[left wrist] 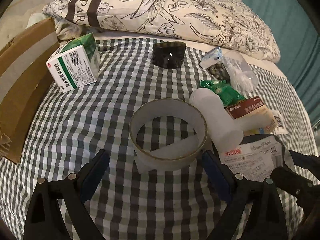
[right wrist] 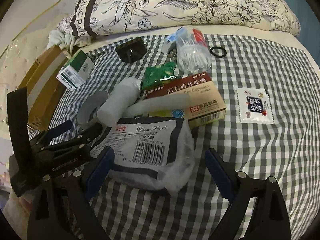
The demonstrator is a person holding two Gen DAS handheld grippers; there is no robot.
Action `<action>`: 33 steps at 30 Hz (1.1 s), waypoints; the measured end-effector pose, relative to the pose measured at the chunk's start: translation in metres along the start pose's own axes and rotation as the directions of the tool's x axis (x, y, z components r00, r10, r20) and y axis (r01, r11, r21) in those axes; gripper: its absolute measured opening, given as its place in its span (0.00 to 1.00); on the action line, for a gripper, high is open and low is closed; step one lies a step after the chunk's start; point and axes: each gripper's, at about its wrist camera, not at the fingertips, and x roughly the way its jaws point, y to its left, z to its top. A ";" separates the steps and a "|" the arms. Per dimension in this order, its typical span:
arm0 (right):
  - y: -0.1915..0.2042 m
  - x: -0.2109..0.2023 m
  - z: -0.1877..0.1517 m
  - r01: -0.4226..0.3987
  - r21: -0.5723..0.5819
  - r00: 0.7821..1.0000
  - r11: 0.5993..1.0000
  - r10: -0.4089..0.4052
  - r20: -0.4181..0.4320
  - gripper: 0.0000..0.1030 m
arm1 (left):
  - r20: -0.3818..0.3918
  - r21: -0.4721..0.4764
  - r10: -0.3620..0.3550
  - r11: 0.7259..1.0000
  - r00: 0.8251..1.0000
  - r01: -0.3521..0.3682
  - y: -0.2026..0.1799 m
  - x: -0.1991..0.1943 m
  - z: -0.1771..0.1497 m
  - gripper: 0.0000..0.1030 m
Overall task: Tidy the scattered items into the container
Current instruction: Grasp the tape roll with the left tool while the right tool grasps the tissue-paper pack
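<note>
A white tape roll (left wrist: pixel 168 132) lies flat on the checked cloth, its near rim between the tips of my open left gripper (left wrist: pixel 156 162); the blue pads stand clear of it on both sides. In the right wrist view a tissue pack (right wrist: pixel 148 146) with a barcode label lies between the fingers of my open right gripper (right wrist: pixel 160 162), a small gap showing at the right pad. The brown cardboard box (left wrist: pixel 24 92) (right wrist: pixel 40 84) stands open at the cloth's left edge. My left gripper (right wrist: pixel 84 129) also shows at the left of the right wrist view, over the tape roll (right wrist: pixel 90 108).
Scattered on the cloth are a green-and-white medicine box (left wrist: pixel 76 66), a dark ring-shaped roll (left wrist: pixel 169 55), a white bottle (left wrist: pixel 216 120), a green sachet (right wrist: pixel 160 74), a red-and-beige capsule box (right wrist: pixel 192 98), a clear swab jar (right wrist: pixel 192 58), a black hair tie (right wrist: pixel 218 51) and a white sachet (right wrist: pixel 255 106). A floral pillow (left wrist: pixel 160 10) lies behind.
</note>
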 end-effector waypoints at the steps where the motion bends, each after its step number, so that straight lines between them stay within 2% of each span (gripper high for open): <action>1: 0.000 0.001 0.000 0.000 0.001 1.000 1.000 0.000 -0.003 0.89 | -0.003 0.005 0.001 1.000 1.000 -0.001 -0.001 0.003 0.001 0.93; 9: 0.004 0.010 -0.002 0.000 -0.009 1.000 1.000 -0.001 -0.026 0.89 | 0.012 0.038 -0.001 0.999 1.000 0.000 -0.006 0.016 0.007 0.93; 16: 0.005 0.027 -0.006 -0.004 0.003 0.998 1.000 0.004 -0.069 0.89 | -0.007 0.003 -0.038 0.999 0.999 0.038 0.000 0.031 0.016 0.93; 26: -0.006 0.044 -0.003 -0.021 0.060 0.994 0.998 0.027 -0.105 0.89 | 0.011 -0.001 -0.035 0.999 0.999 0.035 0.001 0.038 0.020 0.93; 33: -0.004 0.046 -0.005 -0.012 0.056 0.995 0.998 0.017 -0.103 0.89 | 0.026 -0.005 -0.038 0.999 0.999 0.038 0.001 0.036 0.018 0.88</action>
